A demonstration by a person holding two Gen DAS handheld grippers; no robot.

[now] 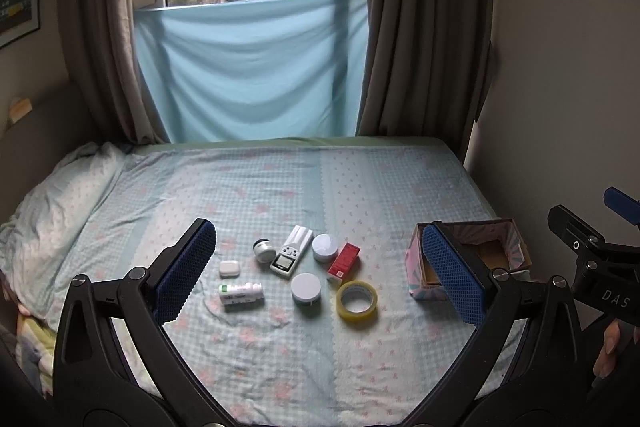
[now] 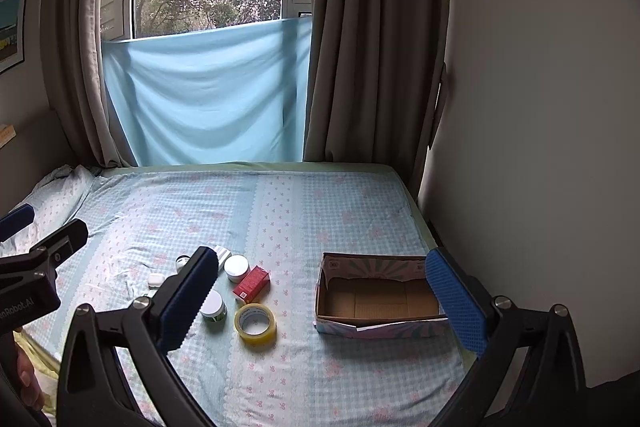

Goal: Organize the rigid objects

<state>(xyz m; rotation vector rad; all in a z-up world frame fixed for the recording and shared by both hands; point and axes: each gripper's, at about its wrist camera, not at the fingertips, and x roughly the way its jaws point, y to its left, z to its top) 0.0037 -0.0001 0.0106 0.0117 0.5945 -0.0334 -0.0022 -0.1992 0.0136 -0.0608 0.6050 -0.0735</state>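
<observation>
Small rigid items lie clustered on the bedsheet (image 1: 280,187), lower centre of the left wrist view: tape roll (image 1: 357,300), red carton (image 1: 343,261), two white-lidded jars (image 1: 306,288) (image 1: 325,247), a lying pill bottle (image 1: 241,293), a white remote-like device (image 1: 291,251), a small white case (image 1: 229,269) and a small round jar (image 1: 263,249). None is in the box. The open cardboard box (image 2: 378,301) sits apart from the cluster, lower right of centre in the right wrist view; its interior appears empty.

Left gripper (image 1: 320,275): jaws spread wide, holding nothing, above the cluster. Right gripper (image 2: 322,301): jaws also released, empty.

Judgement: task at the start; the step in hand is choosing a first item. Next move calls for lowering one gripper over an outlying piece, perhaps the tape roll, closing on it, then carrying it to the box.
</observation>
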